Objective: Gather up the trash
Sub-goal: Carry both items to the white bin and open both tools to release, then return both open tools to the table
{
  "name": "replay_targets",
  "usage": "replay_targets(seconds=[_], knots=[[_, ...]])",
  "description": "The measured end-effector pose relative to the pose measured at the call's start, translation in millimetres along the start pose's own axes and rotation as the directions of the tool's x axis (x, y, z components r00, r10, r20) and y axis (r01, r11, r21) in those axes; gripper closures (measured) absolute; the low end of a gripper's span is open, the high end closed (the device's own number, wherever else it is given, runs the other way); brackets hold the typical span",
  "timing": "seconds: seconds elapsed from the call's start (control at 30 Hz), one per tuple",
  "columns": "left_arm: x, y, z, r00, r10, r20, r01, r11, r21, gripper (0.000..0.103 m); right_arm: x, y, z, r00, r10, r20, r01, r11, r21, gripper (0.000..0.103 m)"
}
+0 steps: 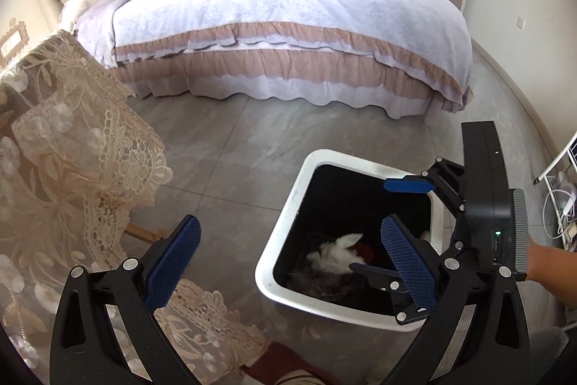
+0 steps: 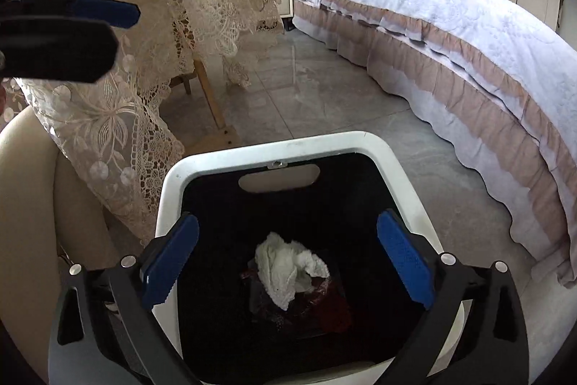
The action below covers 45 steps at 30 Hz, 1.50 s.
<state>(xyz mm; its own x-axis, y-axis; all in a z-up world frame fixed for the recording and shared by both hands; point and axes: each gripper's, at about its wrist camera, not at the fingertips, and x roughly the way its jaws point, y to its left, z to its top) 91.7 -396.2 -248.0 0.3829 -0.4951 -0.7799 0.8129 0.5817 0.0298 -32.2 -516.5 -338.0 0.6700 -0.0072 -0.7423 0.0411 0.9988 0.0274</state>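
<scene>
A white-rimmed trash bin (image 2: 288, 141) with a black liner stands on the grey tile floor. At its bottom lies a crumpled white tissue (image 2: 285, 269) on top of dark red trash (image 2: 331, 309). My right gripper (image 2: 286, 264) hangs over the bin's mouth, open, with nothing between its blue pads (image 2: 169, 266). In the left wrist view the bin (image 1: 288, 222) is at lower right, the tissue (image 1: 335, 253) is inside, and the right gripper (image 1: 368, 226) reaches in from the right. My left gripper (image 1: 290, 262) is open and empty, to the left of the bin.
A lace-draped table (image 1: 72, 150) stands close on the left. A bed (image 1: 288, 35) with a frilled cover fills the back. A person's hand (image 1: 548, 266) holds the right gripper. A white wire rack (image 1: 562, 190) with cables is at far right. A beige armchair (image 2: 32, 204) sits beside the bin.
</scene>
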Motion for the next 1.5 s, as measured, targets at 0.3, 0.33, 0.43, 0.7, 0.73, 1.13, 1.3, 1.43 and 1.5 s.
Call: replay_targets(seconds=[0.3, 0.33, 0.43, 0.7, 0.73, 1.13, 1.3, 1.43, 1.5], knots=[[-41, 10, 15, 0.995, 0.044, 0.093, -0.041, 0.999, -0.031, 0.005, -59, 8, 38, 0.987, -0.043, 0.154, 0.052, 0.997, -0.055, 0.004], [-49, 12, 16, 0.992, 0.055, 0.111, -0.051, 0.998, -0.036, 0.005, -68, 10, 46, 0.983, -0.04, 0.18, 0.053, 0.996, -0.066, 0.004], [-74, 23, 20, 0.983, 0.097, 0.157, -0.086, 0.993, -0.078, 0.005, -93, 15, 68, 0.965, 0.0, 0.263, 0.02, 0.997, -0.073, 0.004], [-145, 65, 14, 0.935, 0.227, 0.271, -0.171, 0.961, -0.216, 0.005, -135, 51, 122, 0.905, 0.095, 0.415, -0.037, 0.989, -0.145, 0.004], [-155, 71, 13, 0.927, 0.246, 0.283, -0.18, 0.954, -0.239, 0.005, -138, 56, 129, 0.899, 0.105, 0.426, -0.041, 0.987, -0.155, 0.004], [-250, 155, -34, 0.817, 0.486, 0.312, -0.326, 0.834, -0.445, 0.005, -148, 143, 197, 0.835, 0.242, 0.494, -0.099, 0.95, -0.297, 0.004], [-287, 195, -61, 0.765, 0.58, 0.28, -0.378, 0.756, -0.534, 0.005, -142, 188, 223, 0.812, 0.315, 0.492, -0.14, 0.923, -0.359, 0.004], [-306, 225, -80, 0.745, 0.621, 0.244, -0.408, 0.713, -0.57, 0.005, -132, 221, 246, 0.798, 0.378, 0.47, -0.191, 0.897, -0.398, 0.004], [-311, 239, -86, 0.745, 0.627, 0.23, -0.415, 0.704, -0.576, 0.005, -127, 236, 259, 0.794, 0.397, 0.46, -0.201, 0.886, -0.417, 0.004]])
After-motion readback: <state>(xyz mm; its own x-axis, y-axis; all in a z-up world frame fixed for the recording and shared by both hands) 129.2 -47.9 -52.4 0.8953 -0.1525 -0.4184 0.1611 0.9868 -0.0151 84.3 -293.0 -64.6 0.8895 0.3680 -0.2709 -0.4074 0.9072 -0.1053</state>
